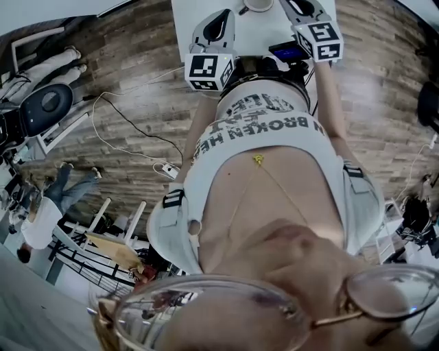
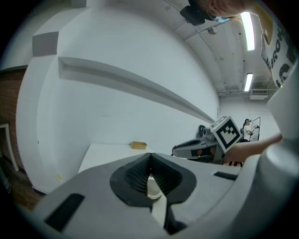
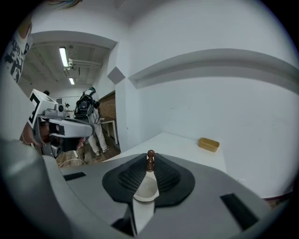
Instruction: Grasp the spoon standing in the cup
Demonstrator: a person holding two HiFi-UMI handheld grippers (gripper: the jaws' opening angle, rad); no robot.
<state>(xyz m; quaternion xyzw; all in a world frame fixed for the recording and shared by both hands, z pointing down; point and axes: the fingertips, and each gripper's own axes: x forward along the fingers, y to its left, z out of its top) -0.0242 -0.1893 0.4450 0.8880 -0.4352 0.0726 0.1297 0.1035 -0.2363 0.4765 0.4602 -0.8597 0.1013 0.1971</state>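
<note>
The spoon is caught. Its brown knobbed handle stands upright between the pads of the right gripper, with the tip poking just above them. The jaws are drawn narrow and pinch the handle from both sides. That high hold makes sense to me, since the top of the handle is the only part a standing spoon offers above the rim. From here I can't tell whether the bowl end is in the cup or out of it.

The cup sits on the white bench, set back from the near edge and about midway between the side edges. One gripper is on either side of it.

The left gripper hangs just beside the cup with its pads brought together and, as far as I can see, nothing clamped. A pale rounded shape shows low in its gap, and I can't say what that is. My guess is that it waits there closed so it stays out of the spoon's way, yet near enough to steady the cup if it tips.

Farther out, a tan block lies at the bench's far edge against the wall, well apart from the action and no obstacle.
</note>
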